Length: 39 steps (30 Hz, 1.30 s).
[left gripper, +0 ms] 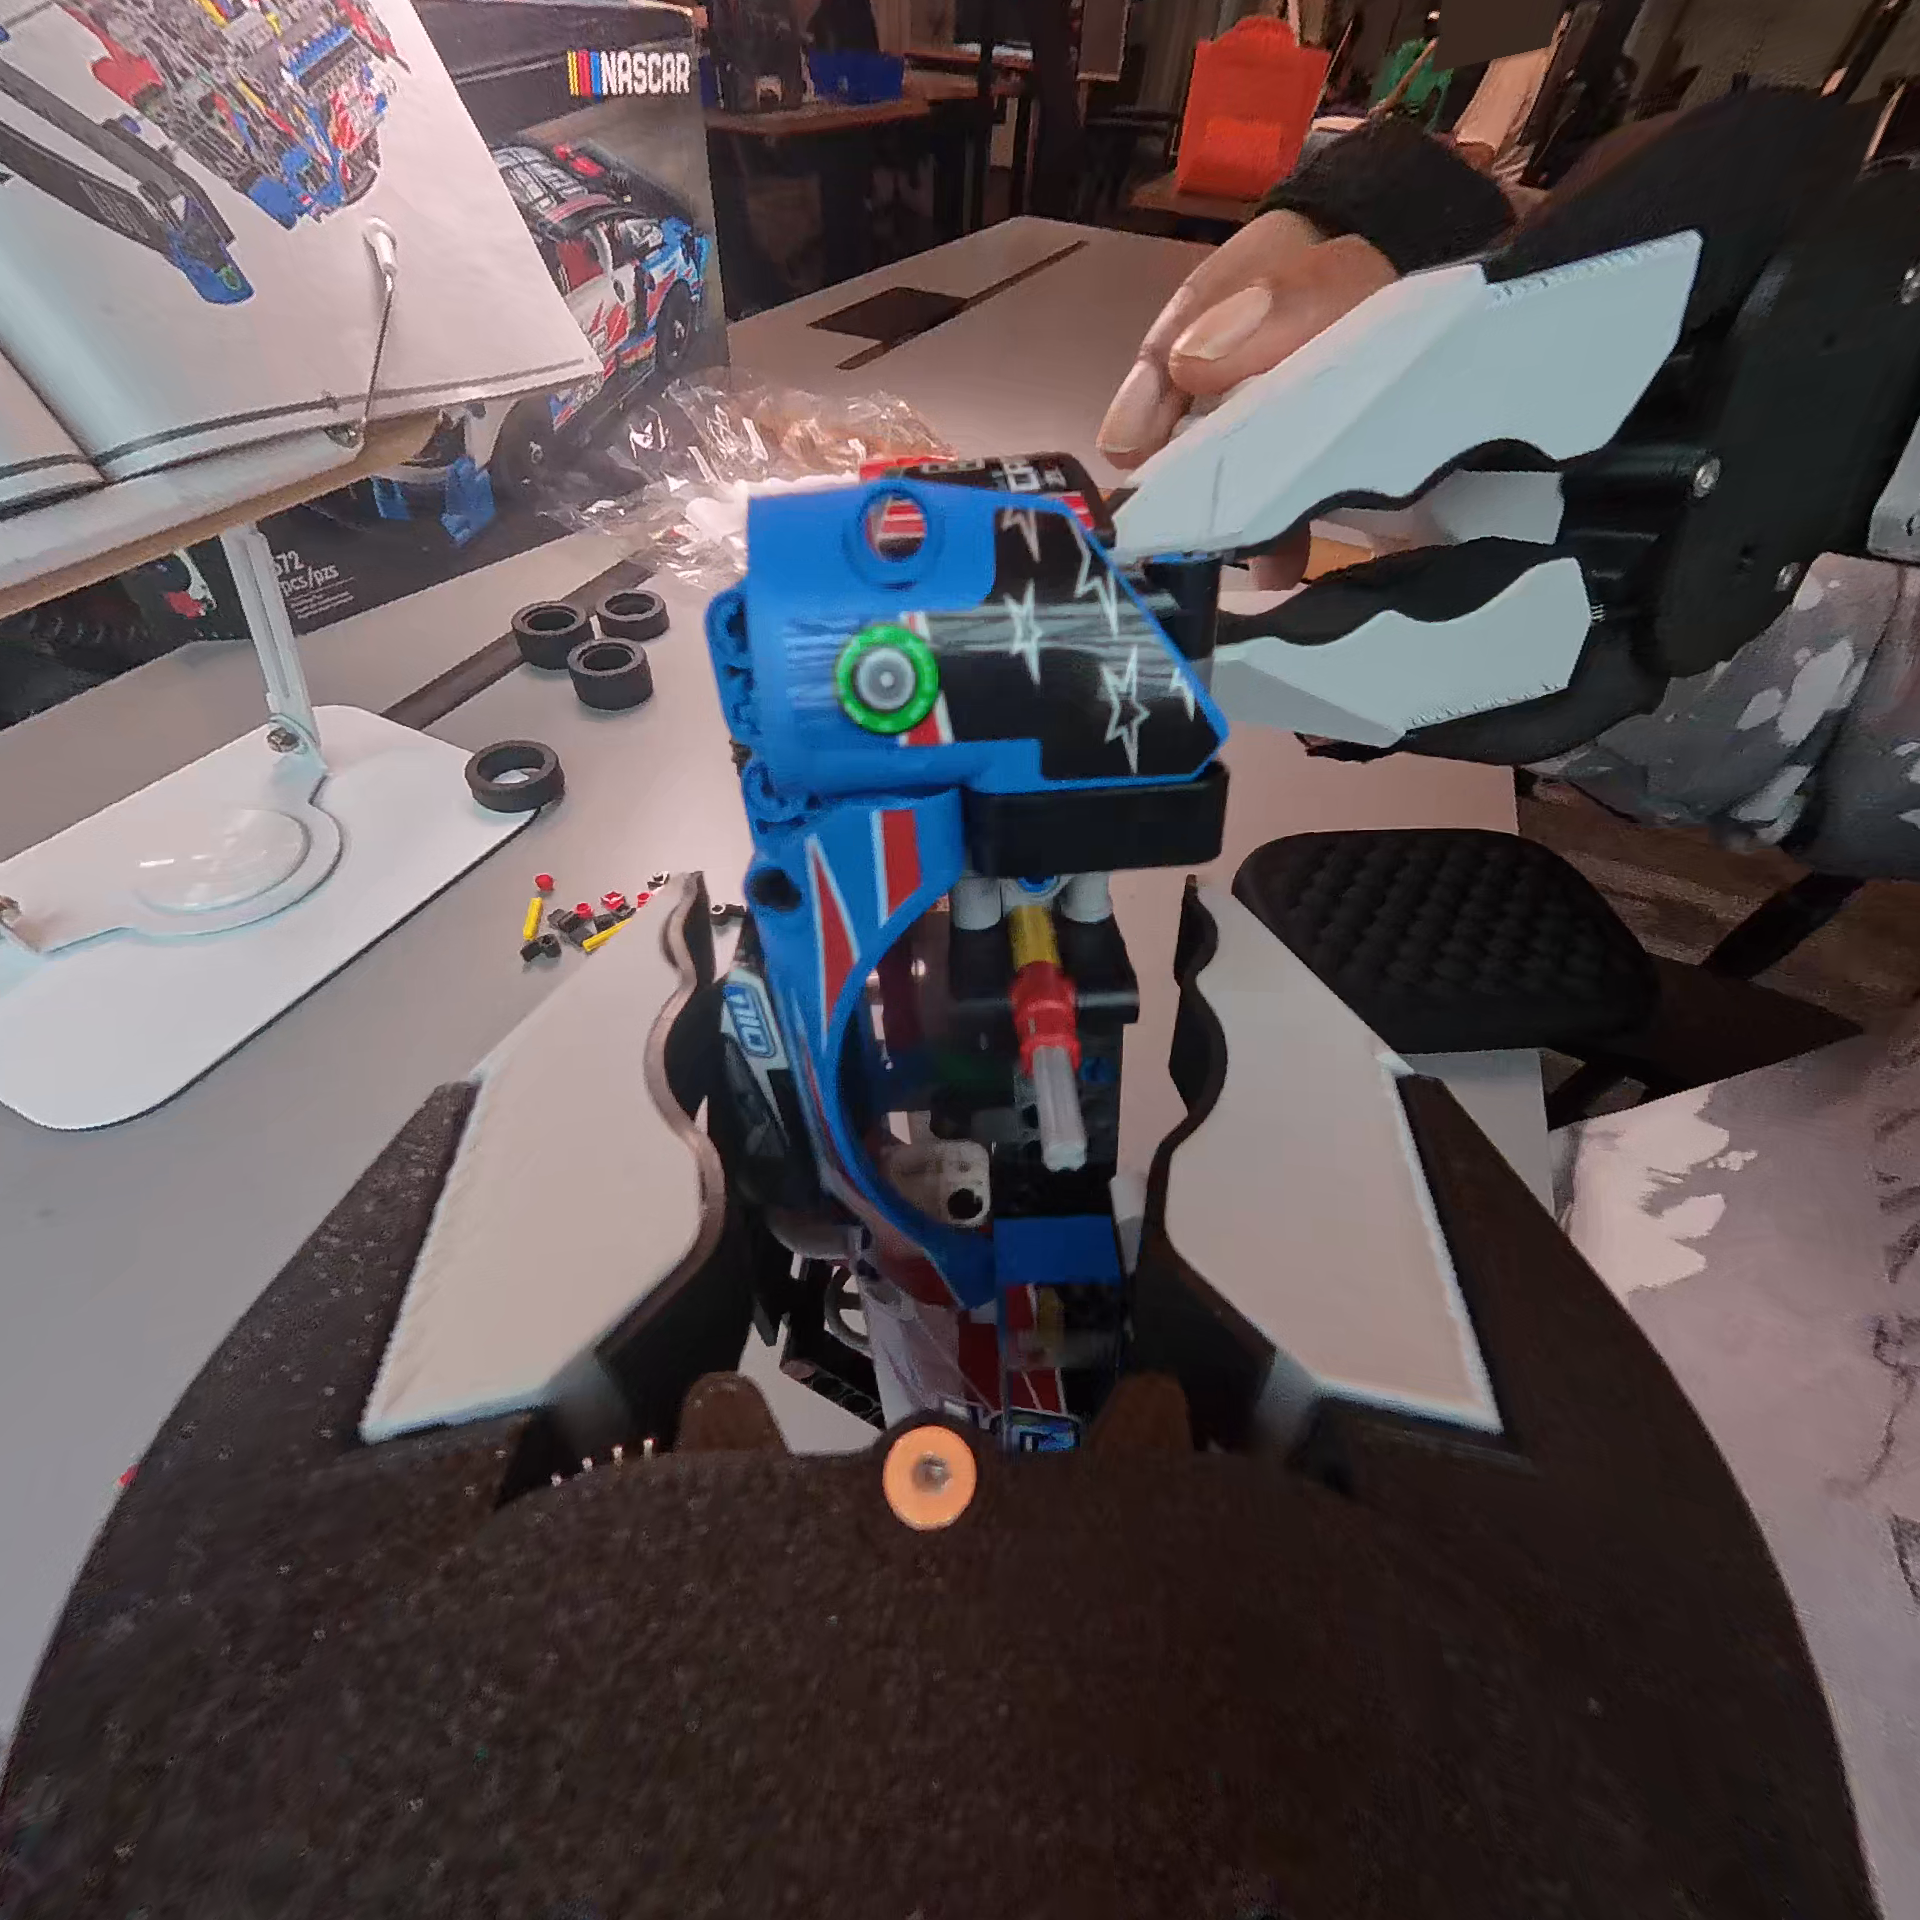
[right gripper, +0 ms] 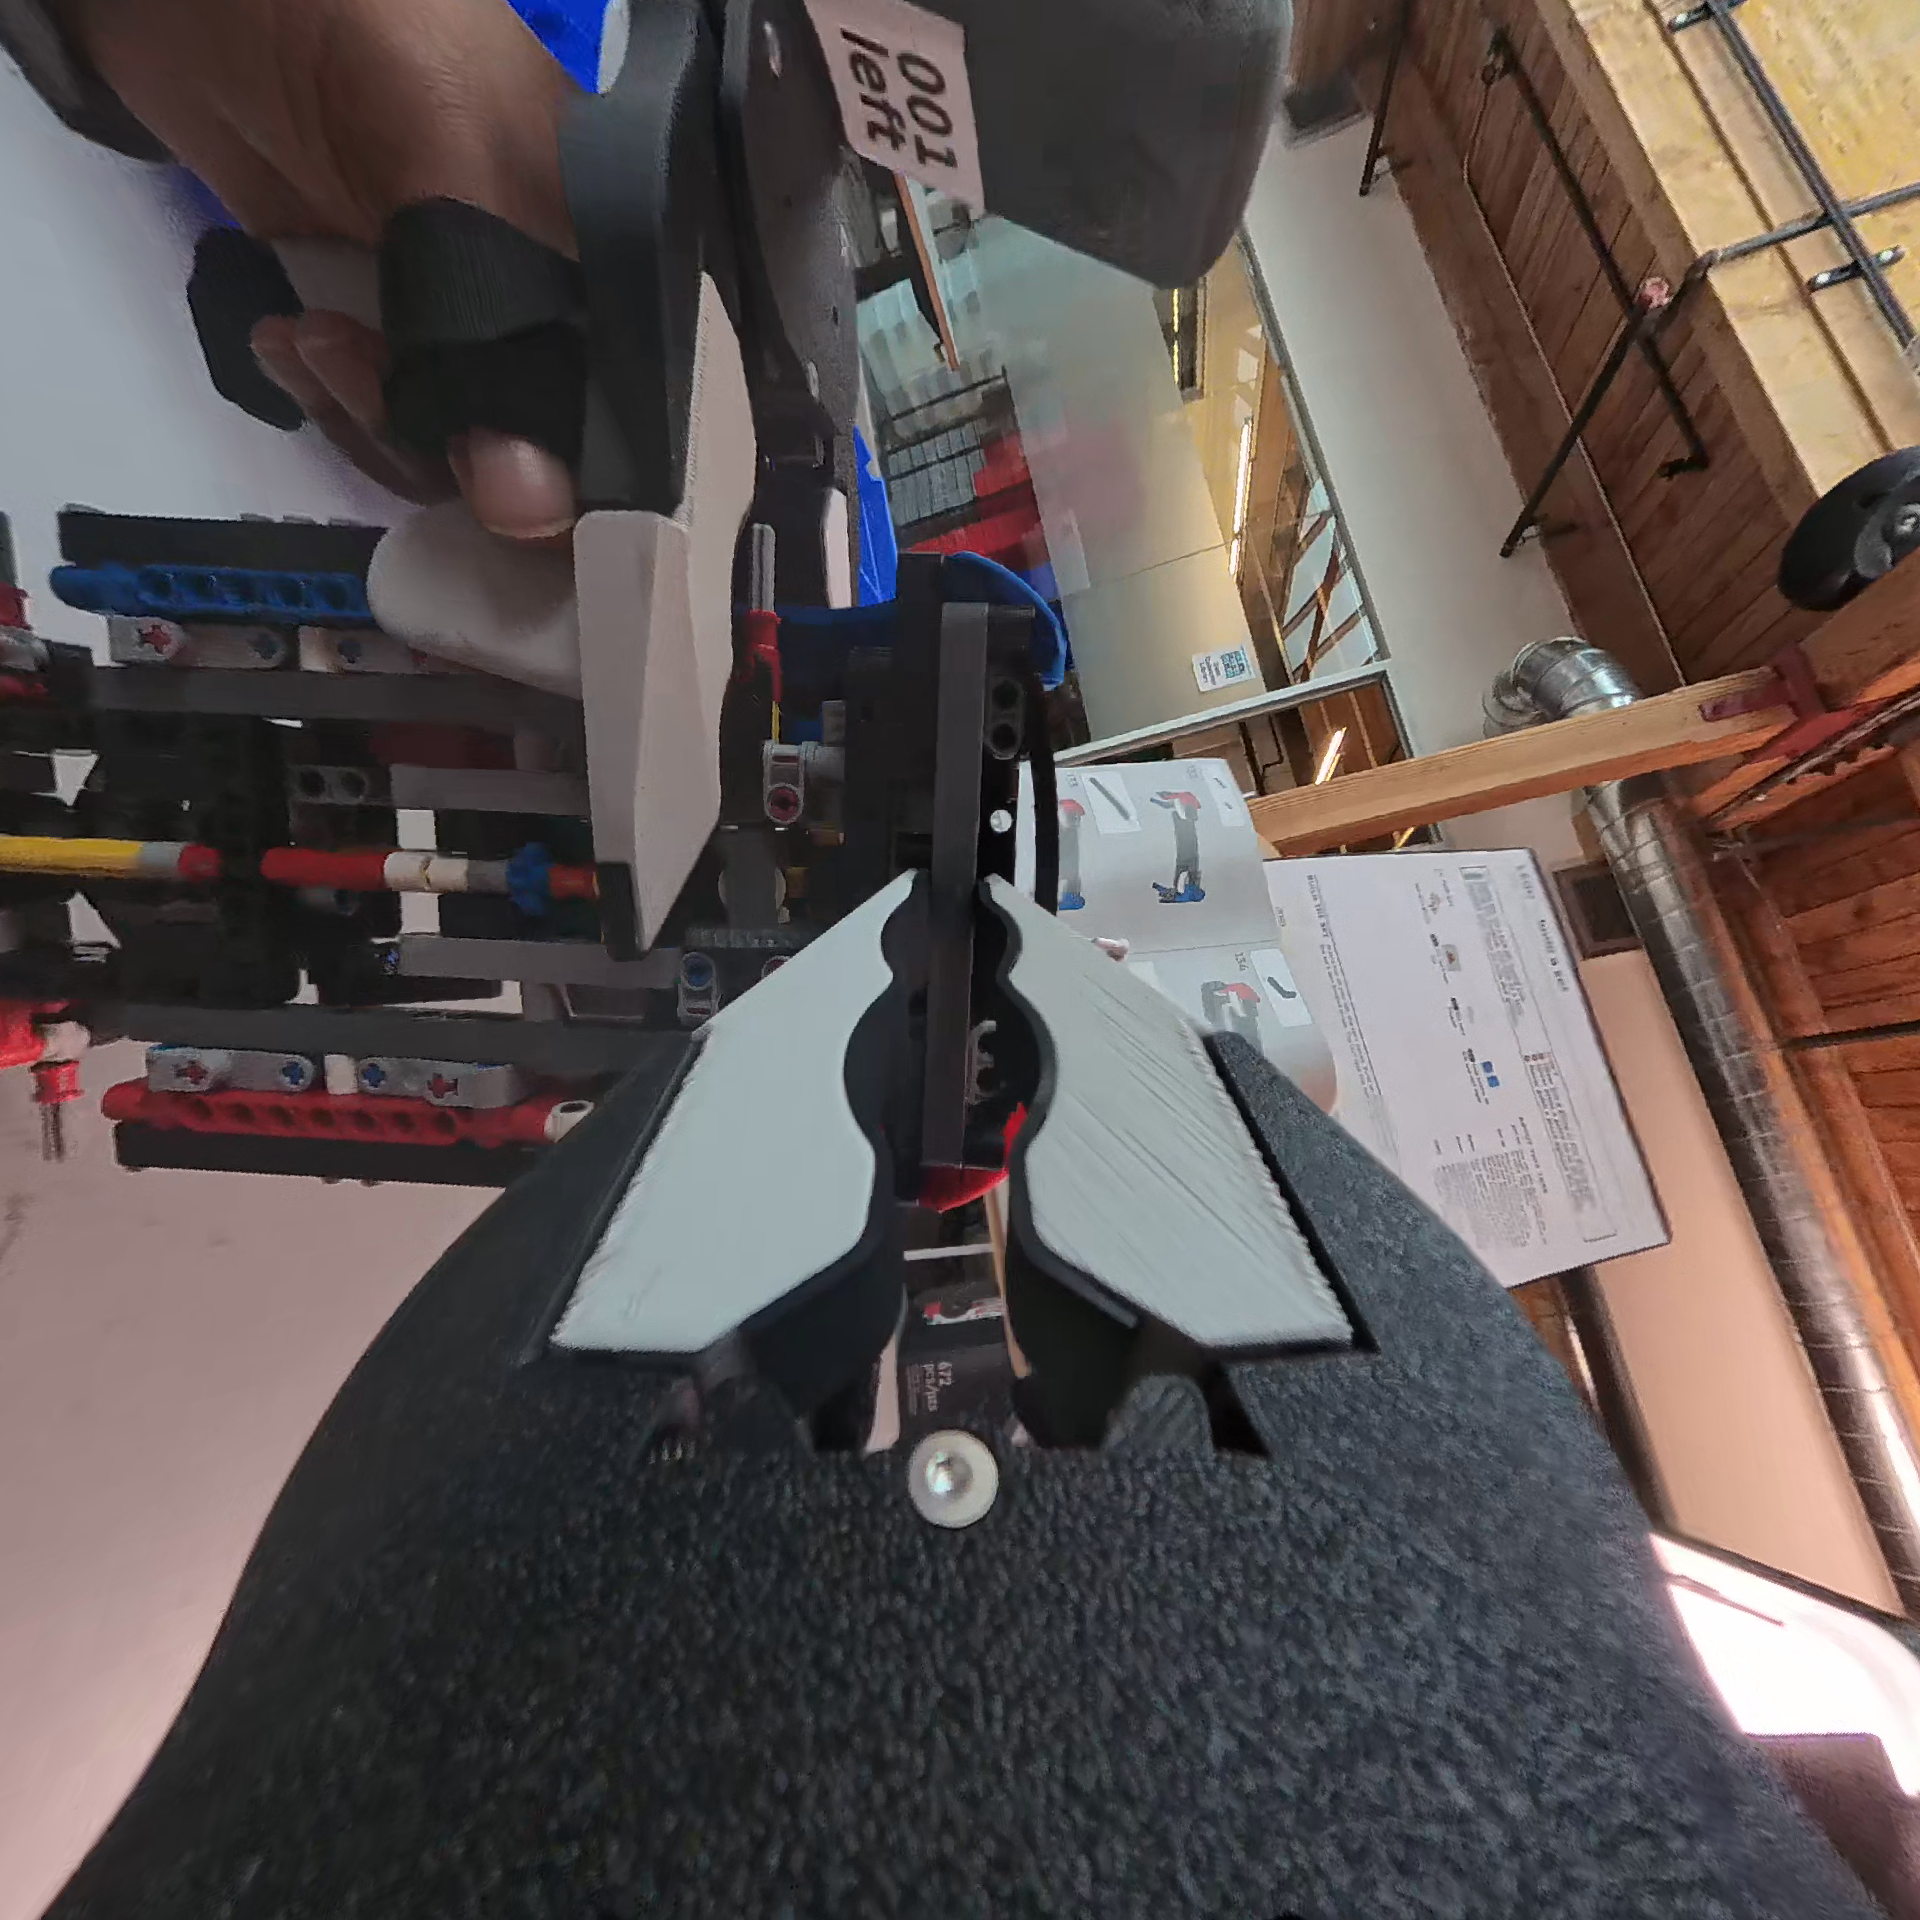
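Toy brick race car (left gripper: 966, 790), half built, blue panels with white stars on black, held upright above the grey surface (left gripper: 260, 1195). Left gripper (left gripper: 940, 914) clamped on the car's lower body, white fingers (left gripper: 561, 1174) pressing its two sides, the chassis running up between them and out past the tips. Right gripper (left gripper: 1174, 592) reaching in from the right at the car's top edge, fingers nearly together, pinching a thin black beam (right gripper: 956, 904) at the corner of the car; in the right wrist view that beam sits edge-on between the two wavy pads. A person's hand (left gripper: 1226, 332) wrapped on the right gripper. Four loose black tyres (left gripper: 597, 644) and a scatter of small red, yellow and black pieces (left gripper: 582, 914) on the surface to the left. Open instruction booklet (left gripper: 239, 208) on a white stand (left gripper: 208, 883), printed set box (left gripper: 613, 208) behind, crumpled clear bags (left gripper: 748, 436) beside it.
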### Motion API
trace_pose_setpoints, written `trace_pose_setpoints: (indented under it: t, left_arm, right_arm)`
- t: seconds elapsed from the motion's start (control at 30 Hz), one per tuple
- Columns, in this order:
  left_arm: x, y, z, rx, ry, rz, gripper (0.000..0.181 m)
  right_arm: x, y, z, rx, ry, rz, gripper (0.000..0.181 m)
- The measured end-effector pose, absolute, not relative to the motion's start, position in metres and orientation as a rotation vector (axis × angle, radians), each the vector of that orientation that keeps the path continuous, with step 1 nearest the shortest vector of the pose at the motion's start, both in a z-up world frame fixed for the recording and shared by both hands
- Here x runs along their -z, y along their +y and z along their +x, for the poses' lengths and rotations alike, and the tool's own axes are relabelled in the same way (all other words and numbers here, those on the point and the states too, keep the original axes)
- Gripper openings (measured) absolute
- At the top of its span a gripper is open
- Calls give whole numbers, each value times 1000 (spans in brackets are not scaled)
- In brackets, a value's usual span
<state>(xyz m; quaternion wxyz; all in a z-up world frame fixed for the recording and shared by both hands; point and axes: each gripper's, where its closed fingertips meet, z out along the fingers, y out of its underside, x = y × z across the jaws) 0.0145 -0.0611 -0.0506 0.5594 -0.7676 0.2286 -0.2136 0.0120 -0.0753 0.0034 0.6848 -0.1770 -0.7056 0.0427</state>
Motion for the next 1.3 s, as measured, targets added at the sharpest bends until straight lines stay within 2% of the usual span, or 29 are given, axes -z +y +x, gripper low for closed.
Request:
trace_pose_setpoints:
  t: [0.03, 0.13, 0.23, 1.3]
  left_arm:
    - [51, -59, 15, 505, 530, -1818, 91]
    - [41, -57, 13, 514, 506, -1771, 77]
    - [39, -57, 12, 450, 516, -1762, 75]
    - [44, -46, 5, 348, 330, -1680, 71]
  right_arm:
    - [-4, -77, 11, -86, -1572, -367, 7]
    - [-6, -84, 11, -109, -1559, -316, 7]
    - [-7, -84, 12, -95, -1532, -303, 6]
    - [-14, -78, 8, -119, -1316, -251, 9]
